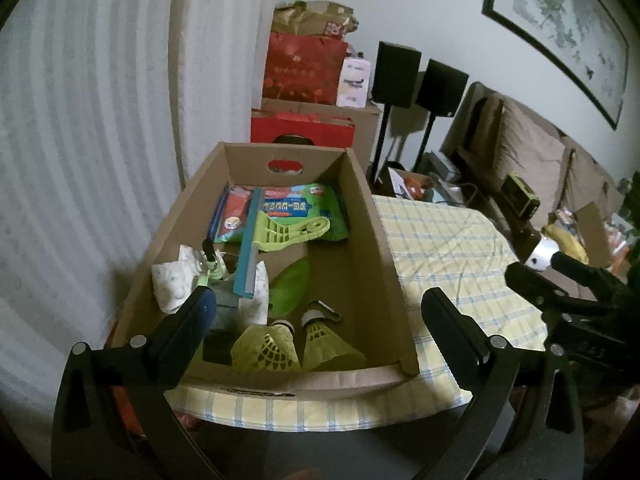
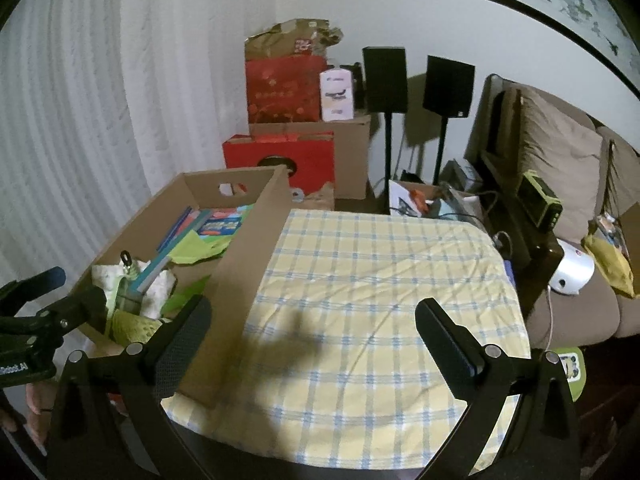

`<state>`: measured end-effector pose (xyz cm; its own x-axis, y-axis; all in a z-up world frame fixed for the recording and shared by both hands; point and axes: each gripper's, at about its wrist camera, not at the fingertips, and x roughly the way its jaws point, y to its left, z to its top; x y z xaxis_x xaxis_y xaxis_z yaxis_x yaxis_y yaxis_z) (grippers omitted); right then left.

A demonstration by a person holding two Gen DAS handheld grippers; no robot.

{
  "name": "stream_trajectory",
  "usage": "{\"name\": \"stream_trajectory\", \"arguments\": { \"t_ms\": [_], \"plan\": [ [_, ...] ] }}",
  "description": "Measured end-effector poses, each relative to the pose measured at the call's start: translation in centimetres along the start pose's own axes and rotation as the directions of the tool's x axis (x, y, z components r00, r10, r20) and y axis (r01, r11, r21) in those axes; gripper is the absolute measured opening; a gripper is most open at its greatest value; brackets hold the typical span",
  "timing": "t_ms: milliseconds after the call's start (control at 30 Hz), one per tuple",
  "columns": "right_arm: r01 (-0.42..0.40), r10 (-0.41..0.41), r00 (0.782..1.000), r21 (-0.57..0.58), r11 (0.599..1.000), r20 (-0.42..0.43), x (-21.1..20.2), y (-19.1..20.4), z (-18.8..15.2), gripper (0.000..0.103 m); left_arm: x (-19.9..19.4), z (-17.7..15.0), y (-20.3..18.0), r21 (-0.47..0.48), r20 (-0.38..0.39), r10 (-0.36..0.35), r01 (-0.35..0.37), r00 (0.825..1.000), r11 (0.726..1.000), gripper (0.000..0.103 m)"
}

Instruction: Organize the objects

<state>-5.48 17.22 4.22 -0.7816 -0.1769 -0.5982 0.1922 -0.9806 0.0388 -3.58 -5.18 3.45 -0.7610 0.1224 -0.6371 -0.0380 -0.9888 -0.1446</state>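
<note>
The left hand-held gripper hangs over the near end of a cardboard box, jaws spread wide and grasping nothing. The right hand-held gripper is likewise released, its jaws apart above bare checked cloth with nothing between them.

The box sits on the left part of the cloth-covered surface, its long side running away from the cameras. Inside it, at the near end, two yellow-green shuttlecocks lie side by side, their dark tips pointing toward the far end. Just beyond them is a flat green piece, and to its left a crumpled white cloth or paper; the blur makes it hard to say which. A blue strip lies across that white bundle, running toward the far wall of the box. At the far end a colourful packet lies flat, with a green plastic scoop resting on it.

The right half of the surface carries nothing but the cloth. Behind it stand red gift bags, two black speakers on stands, and a sofa along the right.
</note>
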Motion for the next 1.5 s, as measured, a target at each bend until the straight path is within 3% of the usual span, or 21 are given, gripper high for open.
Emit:
{"name": "stream_trajectory", "arguments": {
  "t_ms": [667,933,1500],
  "plan": [
    [0.037,-0.04,0.999,0.085,0.996,0.029,-3.8,-2.2,-3.6,0.102,-1.5,-2.7,-3.0,0.041,0.005,0.024,-0.024,1.0,0.999,0.103],
    [0.062,-0.065,0.997,0.098,0.993,0.029,-4.3,-2.6,-5.1,0.102,-0.9,-4.3,-3.8,0.058,-0.013,0.06,-0.06,0.998,0.997,0.103],
    [0.076,-0.081,0.996,0.112,0.991,0.046,-4.6,-3.0,-7.0,0.103,0.7,-5.8,-4.1,0.047,-0.047,0.05,-0.048,0.998,0.998,0.103]
  ]
}}
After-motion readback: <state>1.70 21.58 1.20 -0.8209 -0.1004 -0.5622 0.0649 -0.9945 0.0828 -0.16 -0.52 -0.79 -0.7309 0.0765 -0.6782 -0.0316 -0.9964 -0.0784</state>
